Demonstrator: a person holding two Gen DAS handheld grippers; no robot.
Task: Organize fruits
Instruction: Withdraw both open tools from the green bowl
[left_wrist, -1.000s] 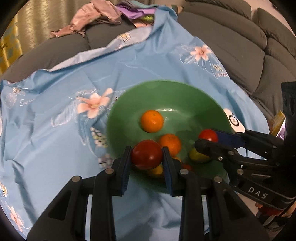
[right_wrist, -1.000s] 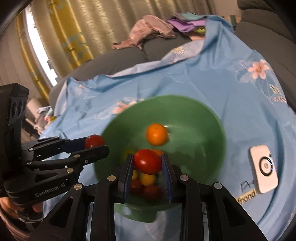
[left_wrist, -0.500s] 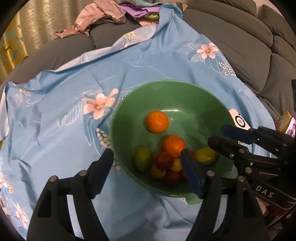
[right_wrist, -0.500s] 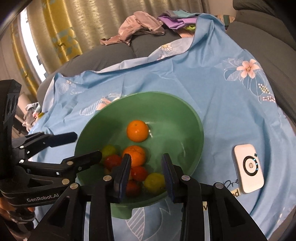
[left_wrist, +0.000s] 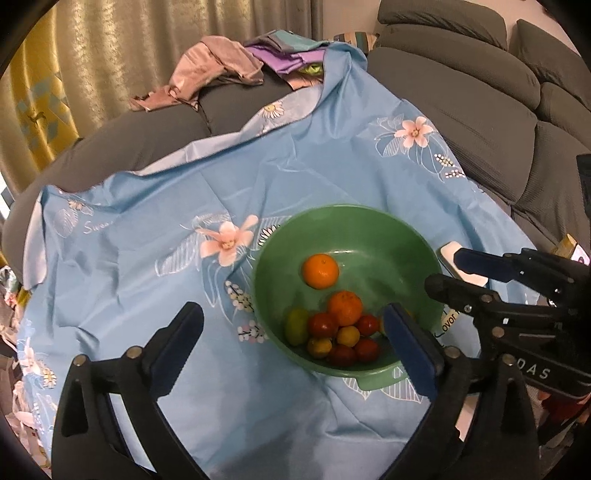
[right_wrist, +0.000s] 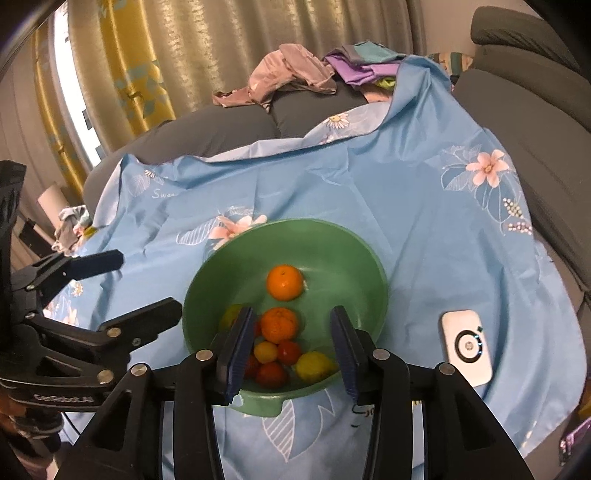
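I have both grippers above the near side of the green bowl (right_wrist: 373, 266), and neither is carrying anything. My left gripper (left_wrist: 291, 339) has its fingers spread wide apart, with the bowl's near left rim showing between them. My right gripper (right_wrist: 290, 347) has its fingers apart too, though less widely, and they frame the fruit piled at the near side of the bowl.

The bowl sits on a light blue flowered cloth (right_wrist: 369, 184) spread over the tabletop. Inside it, one orange (right_wrist: 284, 281) lies alone toward the middle. A second orange (right_wrist: 279, 324) rests nearer to me, on top of a cluster of small red tomatoes (right_wrist: 271, 373) and yellow fruits (right_wrist: 314, 366), all touching each other. A greenish fruit (left_wrist: 297, 325) sits at the left edge of that pile.

Just right of the bowl, a white device (right_wrist: 466, 347) with a black ring on its face lies flat on the cloth, apart from the rim. Beyond the cloth I see a grey sofa (right_wrist: 535, 122) with a heap of pink and purple clothes (right_wrist: 295, 77) on it, and curtains (right_wrist: 184, 55) behind.
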